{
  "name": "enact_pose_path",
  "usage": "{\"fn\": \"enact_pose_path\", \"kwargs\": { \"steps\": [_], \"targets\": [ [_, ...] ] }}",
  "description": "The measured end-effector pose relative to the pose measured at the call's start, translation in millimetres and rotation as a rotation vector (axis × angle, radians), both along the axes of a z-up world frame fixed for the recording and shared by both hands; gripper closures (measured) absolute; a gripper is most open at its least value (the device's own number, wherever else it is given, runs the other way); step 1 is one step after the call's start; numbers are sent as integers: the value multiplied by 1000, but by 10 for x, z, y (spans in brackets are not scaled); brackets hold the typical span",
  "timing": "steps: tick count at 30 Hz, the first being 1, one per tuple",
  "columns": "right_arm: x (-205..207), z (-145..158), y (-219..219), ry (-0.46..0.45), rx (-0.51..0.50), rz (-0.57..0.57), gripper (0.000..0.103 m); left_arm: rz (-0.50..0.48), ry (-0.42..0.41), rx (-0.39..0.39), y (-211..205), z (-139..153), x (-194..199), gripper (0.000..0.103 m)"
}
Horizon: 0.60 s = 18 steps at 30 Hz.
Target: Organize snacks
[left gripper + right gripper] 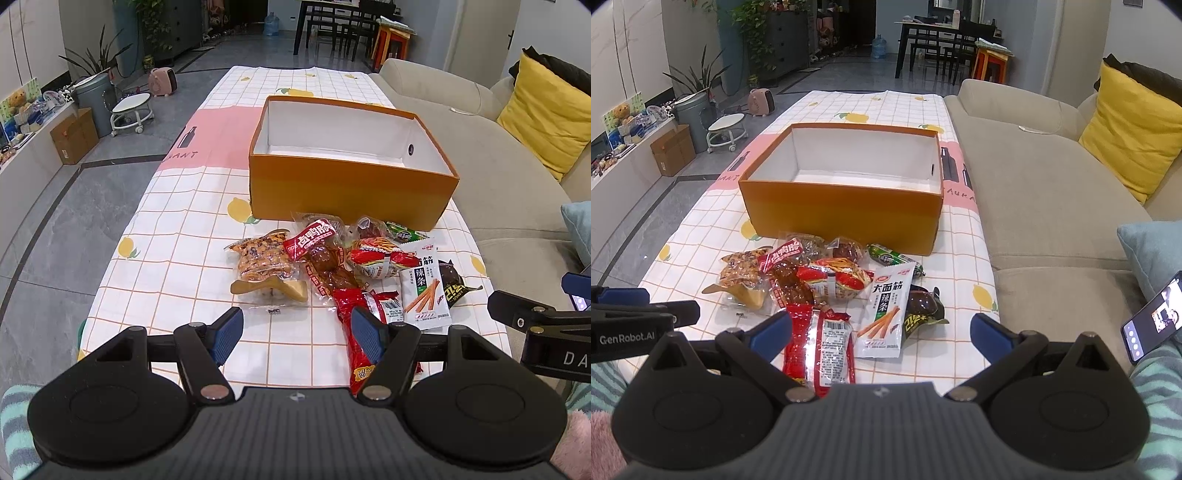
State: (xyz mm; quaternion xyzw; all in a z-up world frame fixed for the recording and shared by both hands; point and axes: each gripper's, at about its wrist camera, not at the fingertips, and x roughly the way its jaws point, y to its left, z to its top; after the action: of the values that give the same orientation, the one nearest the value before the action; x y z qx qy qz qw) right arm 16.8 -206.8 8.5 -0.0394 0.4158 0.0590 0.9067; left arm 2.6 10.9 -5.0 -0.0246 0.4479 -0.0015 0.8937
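Both the left gripper [297, 334] and the right gripper [881, 332] are held wide — nothing is gripped. The snack packets [827, 291] are heaped before the orange box [846, 210].

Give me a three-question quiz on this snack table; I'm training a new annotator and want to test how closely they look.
1. True or false: the orange box already holds some snacks.
2. Which lies nearest the right gripper: (a) the green sausage stick, (b) the red packet, (c) the peanut pack?
3. Fill in: the white packet with Chinese print lies between the red packet and the ____ packet.

Key: 1 false, the part of its white inside that shows is bare. 2 b. 3 dark brown.
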Motion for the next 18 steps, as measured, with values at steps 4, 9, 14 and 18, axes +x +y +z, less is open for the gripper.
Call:
{"fn": "enact_pose_path", "kwargs": {
  "steps": [4,9,14,18],
  "targets": [
    [4,-5,6,0,0,2,4,0,0,0,-3,0,4,24],
    [-2,-1,12,0,0,2,4,0,0,-1,-1,-3,2,24],
    [-8,3,14,-2,2,2,4,1,1,0,-2,-6,4,24],
    [-10,2,13,-2,2,4,4,-1,7,0,-18,-24,5,24]
  ]
}}
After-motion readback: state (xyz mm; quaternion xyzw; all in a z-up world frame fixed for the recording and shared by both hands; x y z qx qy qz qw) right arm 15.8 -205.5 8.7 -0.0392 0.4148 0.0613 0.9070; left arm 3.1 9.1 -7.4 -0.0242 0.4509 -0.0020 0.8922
